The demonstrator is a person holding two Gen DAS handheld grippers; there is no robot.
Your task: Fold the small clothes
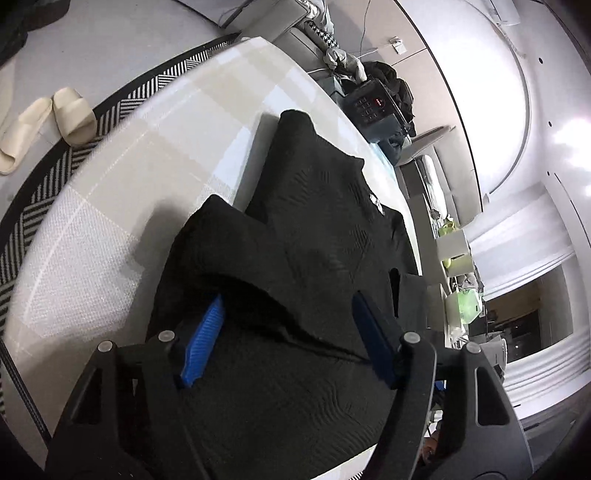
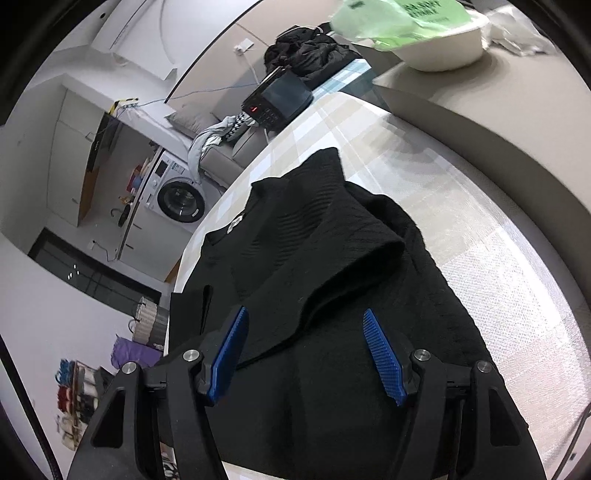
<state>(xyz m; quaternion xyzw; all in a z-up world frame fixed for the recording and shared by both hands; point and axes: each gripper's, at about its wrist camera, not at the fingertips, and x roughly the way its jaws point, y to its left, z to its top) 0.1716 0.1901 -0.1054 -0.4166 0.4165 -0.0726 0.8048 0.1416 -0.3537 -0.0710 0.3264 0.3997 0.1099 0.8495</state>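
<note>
Two claws hang over one black shirt (image 1: 317, 229) that lies spread on the checked counter (image 1: 140, 155), its sleeves folded in over its body. The left claw (image 1: 291, 339) stands partly open with a raised fold of the shirt lying between its blue pads (image 1: 203, 343); whether the pads press on the cloth cannot be told. The right claw (image 2: 306, 354) is likewise partly open, its blue pads (image 2: 229, 354) standing either side of the shirt's lower part, with a folded sleeve edge running between them; a grip cannot be told here either. Beyond the shirt's collar end, at the counter's far edge, sits a dark box with a keypad and a red light (image 2: 277, 99), and a heap of dark cloth (image 2: 310, 55) lies just behind it. A white bowl with a green bag (image 2: 417, 29) stands further off, to the side of the shirt.
</note>
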